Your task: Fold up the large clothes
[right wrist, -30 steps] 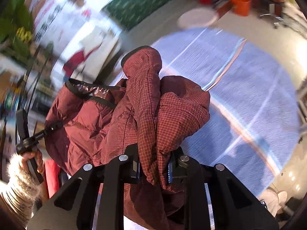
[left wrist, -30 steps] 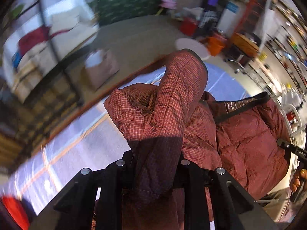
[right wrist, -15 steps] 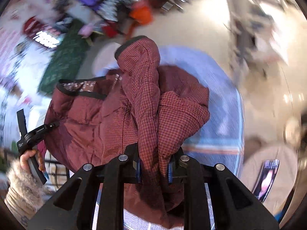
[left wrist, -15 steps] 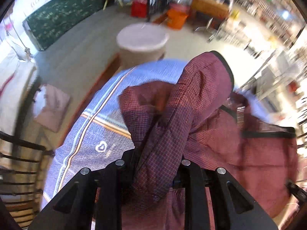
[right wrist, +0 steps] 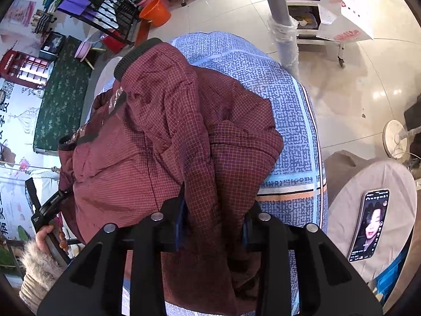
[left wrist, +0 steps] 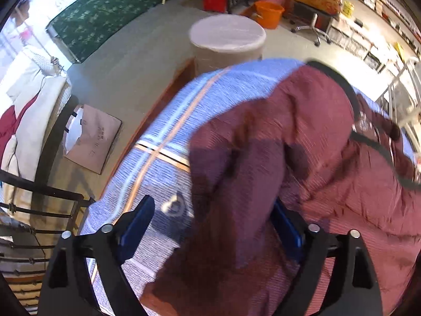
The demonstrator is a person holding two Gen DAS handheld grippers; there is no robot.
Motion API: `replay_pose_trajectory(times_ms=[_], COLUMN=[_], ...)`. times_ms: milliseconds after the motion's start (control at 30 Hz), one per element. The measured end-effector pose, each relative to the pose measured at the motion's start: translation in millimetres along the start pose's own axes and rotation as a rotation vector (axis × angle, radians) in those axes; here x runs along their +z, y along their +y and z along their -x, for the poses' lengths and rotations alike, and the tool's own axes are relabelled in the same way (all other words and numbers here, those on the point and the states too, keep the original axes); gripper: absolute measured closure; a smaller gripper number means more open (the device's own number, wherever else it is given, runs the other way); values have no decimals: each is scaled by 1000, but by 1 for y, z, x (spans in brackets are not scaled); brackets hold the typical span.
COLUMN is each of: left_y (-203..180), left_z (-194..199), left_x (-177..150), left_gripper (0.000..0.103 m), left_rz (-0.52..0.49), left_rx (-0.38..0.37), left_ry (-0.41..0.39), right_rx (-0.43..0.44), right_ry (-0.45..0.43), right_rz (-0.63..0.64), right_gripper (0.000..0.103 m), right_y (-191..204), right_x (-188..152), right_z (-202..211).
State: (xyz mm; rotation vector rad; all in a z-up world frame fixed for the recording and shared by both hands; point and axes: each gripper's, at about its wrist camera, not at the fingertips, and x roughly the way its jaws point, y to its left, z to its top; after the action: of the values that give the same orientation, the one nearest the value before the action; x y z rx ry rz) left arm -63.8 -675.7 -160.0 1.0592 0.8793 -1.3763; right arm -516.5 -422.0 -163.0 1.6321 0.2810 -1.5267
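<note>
Opening up, both claws: left claw [left wrist: 210, 223] is spread wide, jacket [left wrist: 302, 158] sleeve loose between its jaws. Right claw [right wrist: 213, 221] is narrower, fabric bunched in its gap. The jacket lies on the blue quilt [right wrist: 294, 110], sleeve cuff at 11 o'clock.

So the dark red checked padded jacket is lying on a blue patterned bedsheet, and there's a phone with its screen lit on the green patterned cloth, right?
Not quite. The phone with its screen lit lies on a round stool with a grey cover, not on the green cloth. The right wrist view shows it. The dark red checked padded jacket does lie on the blue patterned bedsheet.
</note>
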Motion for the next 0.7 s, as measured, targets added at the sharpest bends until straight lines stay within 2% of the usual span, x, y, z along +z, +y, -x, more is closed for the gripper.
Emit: replay_pose_trajectory(times_ms=[33,100,233,300,367,400,433,500,567,600,667,700], left_y=[5,11,9,13,23,30,36,52,68,69,60,55], left_z=[3,9,29,39,51,60,67,89,110,115,128,131], left_x=[2,3,-1,-2,0,1,2,5,5,3,-8,-14], left_gripper=[8,5,5,5,5,5,6,6,6,6,6,6], left_rz=[2,-19,-145,-163,-145,-121,-94,-5,88,94,20,-11], left_rx=[8,27,71,56,3,-43,-74,-114,-161,-161,-128,-105], left_ry=[-12,-32,-69,-77,-82,-90,-101,-152,-178,-171,-153,-143], right_rx=[-9,-9,-25,-34,-39,-45,-52,-71,-71,-71,-73,-66], right_ry=[2,6,16,13,4,-5,-15,-63,-110,-118,-106,-95], right_rz=[-2,-24,-45,-44,-58,-66,-69,-64,-28,1,72,89], right_gripper=[65,64,62,61,60,57,45,35,35,35,30,20], right_y=[1,0,4,7,6,6,6,9,18,25,44,49], right_x=[1,-2,0,0,-1,-2,-3,-4,-6,-9,-17,-20], right_z=[0,4,7,14,23,29,34,52,70,77,85,85])
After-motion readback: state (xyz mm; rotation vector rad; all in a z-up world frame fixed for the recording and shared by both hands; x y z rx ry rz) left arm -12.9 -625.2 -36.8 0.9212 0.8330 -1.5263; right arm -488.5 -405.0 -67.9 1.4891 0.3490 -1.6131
